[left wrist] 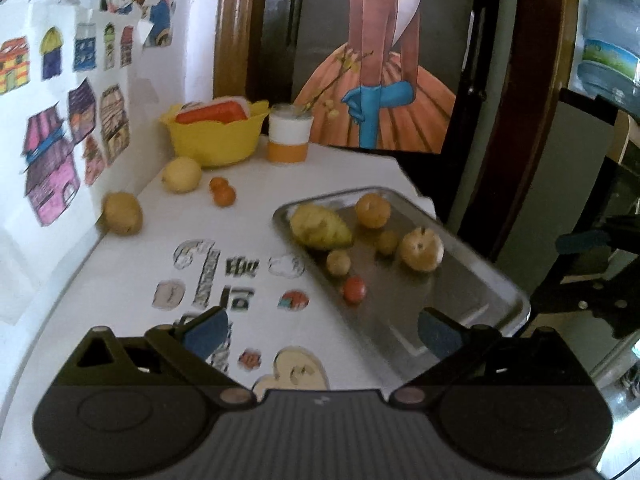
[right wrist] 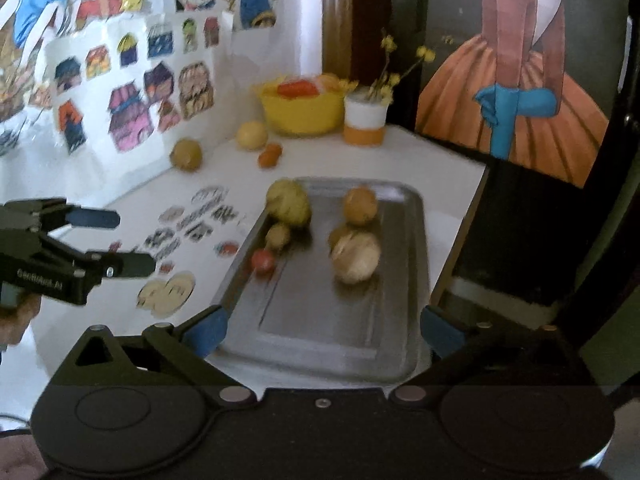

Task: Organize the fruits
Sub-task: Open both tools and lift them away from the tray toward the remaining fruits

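Both my grippers are hanging spread and empty: left gripper (left wrist: 322, 334) low centre, right gripper (right wrist: 322, 332) straddling the near end of the steel tray (right wrist: 400, 364). Mid-frame, the tray is holding a mango-like fruit (left wrist: 318, 226), an orange (left wrist: 373, 210), a pale apple (left wrist: 422, 249) and a small red fruit (left wrist: 354, 289). Upper left, a potato-like fruit (left wrist: 123, 213), a yellow round fruit (left wrist: 182, 174) and two small oranges (left wrist: 222, 191) are waiting on the white table (left wrist: 328, 168). Probably mid-collection; next calls for reaching far left. Only the right view is showing my left gripper side-on; only the left view is catching a water jug (left wrist: 610, 36), upper right.
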`<state>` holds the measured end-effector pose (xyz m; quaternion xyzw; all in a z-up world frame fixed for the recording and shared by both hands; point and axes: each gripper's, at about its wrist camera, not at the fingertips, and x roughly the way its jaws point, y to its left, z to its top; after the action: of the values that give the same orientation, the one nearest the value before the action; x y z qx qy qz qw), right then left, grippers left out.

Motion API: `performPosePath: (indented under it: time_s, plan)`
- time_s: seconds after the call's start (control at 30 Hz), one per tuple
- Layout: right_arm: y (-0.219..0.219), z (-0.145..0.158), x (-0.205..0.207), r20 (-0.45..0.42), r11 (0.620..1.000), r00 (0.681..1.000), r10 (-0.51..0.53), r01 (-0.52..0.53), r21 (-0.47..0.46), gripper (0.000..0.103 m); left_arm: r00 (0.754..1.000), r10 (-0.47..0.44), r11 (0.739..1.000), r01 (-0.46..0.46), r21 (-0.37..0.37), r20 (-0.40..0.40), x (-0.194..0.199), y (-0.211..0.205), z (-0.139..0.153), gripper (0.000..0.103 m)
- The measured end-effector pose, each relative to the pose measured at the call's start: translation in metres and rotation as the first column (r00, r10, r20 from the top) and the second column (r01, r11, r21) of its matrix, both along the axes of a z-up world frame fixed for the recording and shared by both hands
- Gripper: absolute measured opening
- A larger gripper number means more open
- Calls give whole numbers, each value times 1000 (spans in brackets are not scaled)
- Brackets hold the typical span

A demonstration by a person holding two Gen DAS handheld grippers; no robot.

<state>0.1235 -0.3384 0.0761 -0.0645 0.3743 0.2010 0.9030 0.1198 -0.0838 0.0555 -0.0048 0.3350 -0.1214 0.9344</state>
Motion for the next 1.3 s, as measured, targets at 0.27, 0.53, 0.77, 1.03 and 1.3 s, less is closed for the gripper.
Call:
performPosePath:
  time_s: [0.27,0.53,0.77,1.03,1.3]
  plan:
    - [29,-23,-31,-137,995,989,53,-63,-75,102,996,66,996,-63,56,-54,-26,32,-10,103]
    - [78,-19,-43,-195,982,968,158,-175,-72,102,985,157,983,-150,106,-64,-38,71,-2,103]
    - [127,20,-30,-134,959,954,268,-277,-60,102,968,249,962,-243,123,-36,-31,107,22,103]
    - [166,48,23,-50,937,944,326,-330,-117,102,951,310,949,-309,67,-8,-5,134,40,103]
    - [174,52,100,-9,960,963,270,-270,-81,102,949,312,947,-315,65,47,39,123,39,103]
